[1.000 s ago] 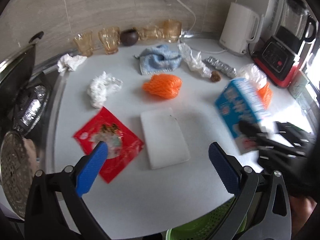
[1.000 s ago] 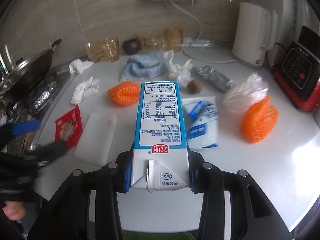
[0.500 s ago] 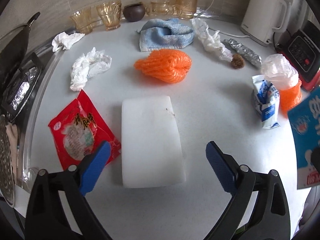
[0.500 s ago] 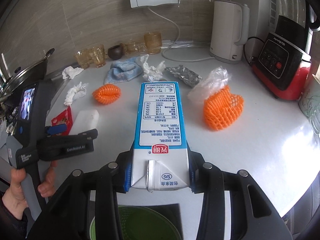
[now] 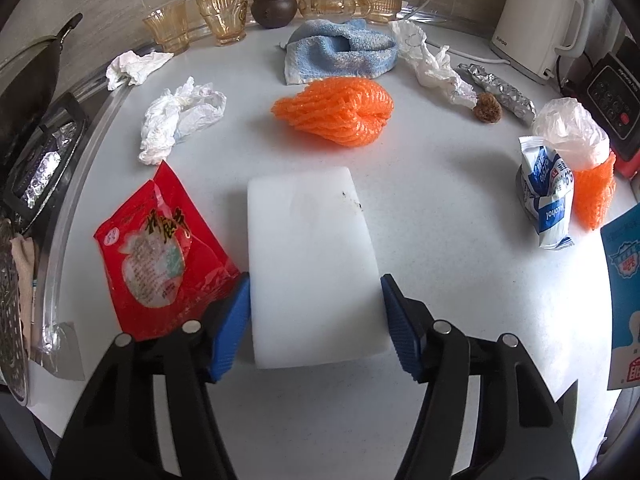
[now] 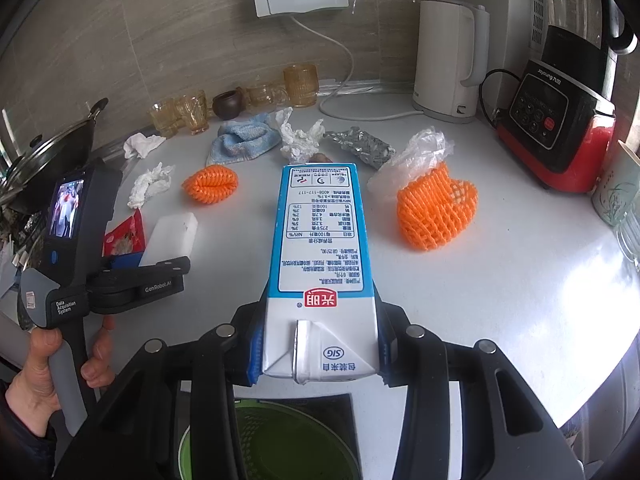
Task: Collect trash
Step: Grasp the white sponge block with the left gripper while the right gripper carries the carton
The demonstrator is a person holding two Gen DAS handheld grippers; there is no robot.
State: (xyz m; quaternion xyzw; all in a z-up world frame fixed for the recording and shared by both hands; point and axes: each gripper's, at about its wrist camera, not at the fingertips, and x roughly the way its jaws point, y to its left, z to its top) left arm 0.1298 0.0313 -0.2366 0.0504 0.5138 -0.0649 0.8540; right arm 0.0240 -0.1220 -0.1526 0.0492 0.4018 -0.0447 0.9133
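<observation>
My left gripper (image 5: 314, 316) straddles the near end of a white foam block (image 5: 312, 256) lying on the counter; its blue pads touch or nearly touch the block's sides. A red snack wrapper (image 5: 160, 252) lies just left of it. My right gripper (image 6: 318, 348) is shut on a blue and white milk carton (image 6: 320, 248), held above a green bin (image 6: 276, 440) below the counter edge. The left gripper (image 6: 132, 264) and foam block (image 6: 172, 236) also show in the right wrist view.
On the counter lie orange foam nets (image 5: 336, 110) (image 6: 436, 210), crumpled tissues (image 5: 176, 116), a blue towel (image 5: 340, 54), a foil roll (image 5: 500, 90), a blue wipes packet (image 5: 548, 196) and a plastic bag (image 5: 572, 128). Glasses, a kettle (image 6: 448, 60) and a blender (image 6: 560, 120) line the back. A stove with a wok (image 6: 52, 152) is at left.
My left gripper has moved forward and down over the foam block and its jaws have narrowed onto its sides. My right gripper has drawn the carton back over the green bin.
</observation>
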